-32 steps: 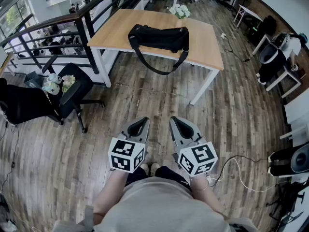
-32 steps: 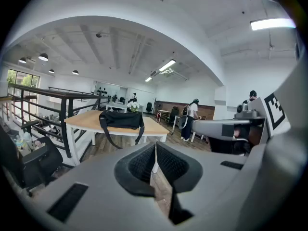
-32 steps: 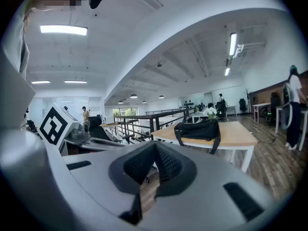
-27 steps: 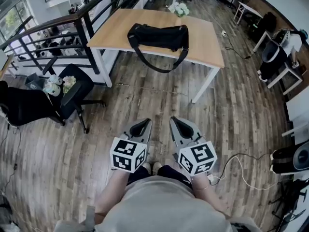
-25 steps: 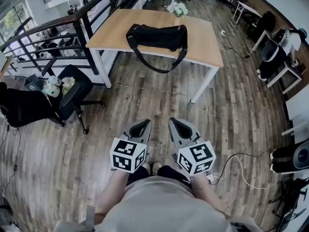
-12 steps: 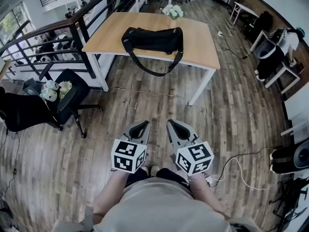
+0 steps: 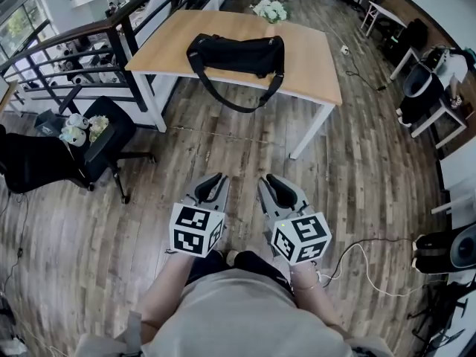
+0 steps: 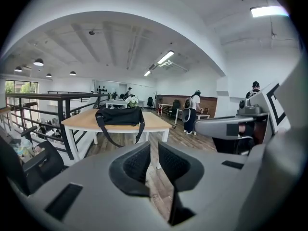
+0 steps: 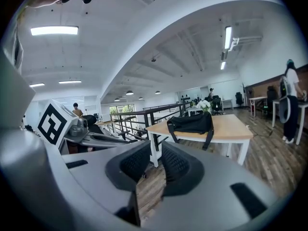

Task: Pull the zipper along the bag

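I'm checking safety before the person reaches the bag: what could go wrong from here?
1. The white cable loops across the floor near the person's right side; a step could catch it.
2. The strap of the bag hangs over the front edge of the table and could snag, dragging the bag.
3. The bag lies loose on the tabletop, so a one-sided tug might slide it.

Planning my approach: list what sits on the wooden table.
On the table: a black duffel bag, its strap hanging over the front edge, and white flowers at the far edge. The bag's inside is hidden.
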`<action>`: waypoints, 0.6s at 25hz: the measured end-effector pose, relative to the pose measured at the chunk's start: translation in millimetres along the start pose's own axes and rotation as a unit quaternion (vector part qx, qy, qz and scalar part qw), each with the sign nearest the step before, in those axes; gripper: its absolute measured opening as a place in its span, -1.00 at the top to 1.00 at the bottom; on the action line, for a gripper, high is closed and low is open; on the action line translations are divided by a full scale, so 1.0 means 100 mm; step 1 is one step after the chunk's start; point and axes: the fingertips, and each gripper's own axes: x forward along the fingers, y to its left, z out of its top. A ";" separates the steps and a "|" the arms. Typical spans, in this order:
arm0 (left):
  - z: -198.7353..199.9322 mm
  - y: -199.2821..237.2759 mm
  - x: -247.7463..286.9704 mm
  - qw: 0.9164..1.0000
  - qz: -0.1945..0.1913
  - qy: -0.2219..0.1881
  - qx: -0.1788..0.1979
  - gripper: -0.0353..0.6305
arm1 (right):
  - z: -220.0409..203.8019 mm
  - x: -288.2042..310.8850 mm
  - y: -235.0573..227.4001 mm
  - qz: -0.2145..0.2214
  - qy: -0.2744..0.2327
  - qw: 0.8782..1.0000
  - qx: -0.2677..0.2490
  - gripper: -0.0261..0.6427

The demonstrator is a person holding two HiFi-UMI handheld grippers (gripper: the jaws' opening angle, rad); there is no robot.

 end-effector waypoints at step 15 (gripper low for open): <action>-0.19 -0.04 0.35 0.999 -0.010 0.031 -0.022 0.63 | -0.34 0.19 -0.27 0.014 0.039 0.998 0.042 0.68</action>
